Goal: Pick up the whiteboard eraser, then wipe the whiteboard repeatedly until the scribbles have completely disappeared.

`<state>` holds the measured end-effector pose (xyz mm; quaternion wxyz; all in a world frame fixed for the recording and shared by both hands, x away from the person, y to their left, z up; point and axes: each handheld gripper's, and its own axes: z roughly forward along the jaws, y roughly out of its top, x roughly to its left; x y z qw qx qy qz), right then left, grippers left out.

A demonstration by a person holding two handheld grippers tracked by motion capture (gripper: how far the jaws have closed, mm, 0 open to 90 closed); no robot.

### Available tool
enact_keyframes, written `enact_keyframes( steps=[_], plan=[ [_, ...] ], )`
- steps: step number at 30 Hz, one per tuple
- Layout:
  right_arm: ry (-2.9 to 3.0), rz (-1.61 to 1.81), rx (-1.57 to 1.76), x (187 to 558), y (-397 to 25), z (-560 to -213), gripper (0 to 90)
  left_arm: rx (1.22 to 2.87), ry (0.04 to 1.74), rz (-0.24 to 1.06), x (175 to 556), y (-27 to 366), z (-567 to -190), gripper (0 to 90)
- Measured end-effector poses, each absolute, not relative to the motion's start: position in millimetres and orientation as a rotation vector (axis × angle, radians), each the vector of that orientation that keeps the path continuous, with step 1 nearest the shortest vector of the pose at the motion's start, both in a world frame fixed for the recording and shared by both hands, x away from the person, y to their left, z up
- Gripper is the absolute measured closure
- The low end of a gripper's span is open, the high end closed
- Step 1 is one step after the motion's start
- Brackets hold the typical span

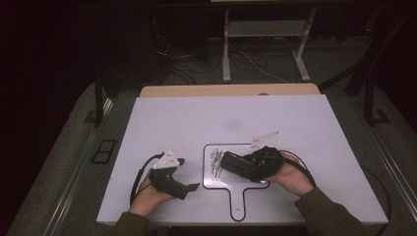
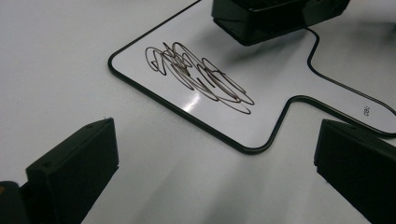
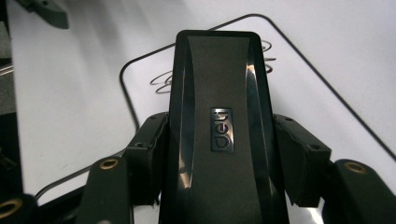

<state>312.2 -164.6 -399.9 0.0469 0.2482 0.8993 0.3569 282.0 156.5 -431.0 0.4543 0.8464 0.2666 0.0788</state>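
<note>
Right gripper clamped black whiteboard eraser, held over paddle-shaped whiteboard beside black scribble. Left gripper stood open, empty, just left of board. White tabletop bare around them; dark room beyond, cables and desk legs on floor.

We see a dark room: white table, grey floor, metal desk legs behind, loose cables.

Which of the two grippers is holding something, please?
The right gripper, over the small whiteboard: its jaws clamp a black eraser. The left gripper stands open and empty beside the board.
</note>
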Motion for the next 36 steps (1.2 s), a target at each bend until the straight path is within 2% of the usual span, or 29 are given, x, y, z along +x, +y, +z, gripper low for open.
enact_keyframes(
  steps=[15,36],
  plan=[
    [2.725,1.051,0.754,340,-143,-402,38.9,2.084,0.658,0.195,281,157,-431,0.0],
    [2.731,0.97,0.737,374,-108,-424,38.8,2.08,0.654,0.192,282,158,-431,0.0]
  ],
)
